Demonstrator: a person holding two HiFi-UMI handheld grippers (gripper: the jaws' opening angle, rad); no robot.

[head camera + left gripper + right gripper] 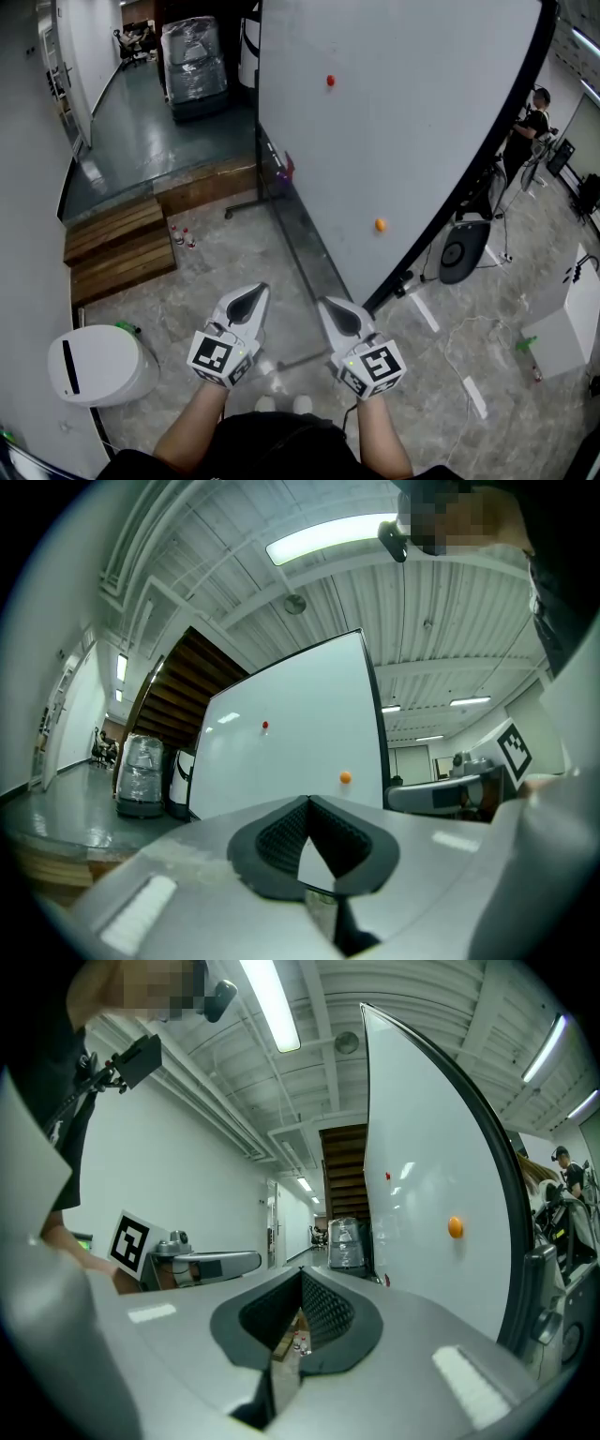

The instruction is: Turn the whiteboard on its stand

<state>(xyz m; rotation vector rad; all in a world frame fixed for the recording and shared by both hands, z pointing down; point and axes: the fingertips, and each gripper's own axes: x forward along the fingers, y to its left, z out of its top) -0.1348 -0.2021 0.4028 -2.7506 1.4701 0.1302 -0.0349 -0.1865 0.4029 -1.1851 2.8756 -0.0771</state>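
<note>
Two-handed job, judging by the size; holding the left gripper [251, 298] and right gripper [336, 314] side by side, pointing level at the whiteboard [403, 122]; pressing both pairs of jaws fully together, pinching nothing. Finding the whiteboard upright on its stand [398, 286] straight ahead and to the right, near corner just beyond the right gripper, white face turned leftward; noting a red magnet [330, 81] high up and an orange magnet [380, 225] lower, near the black frame [469, 187]. Judging the panel stiff, bulky and probably heavy to start swinging; expecting the glossy face to be slippery, offering no purchase; favouring the black frame at the near edge for pushing or pinching, low enough to avoid tipping; watching the person [525, 131] standing behind at the right.
</note>
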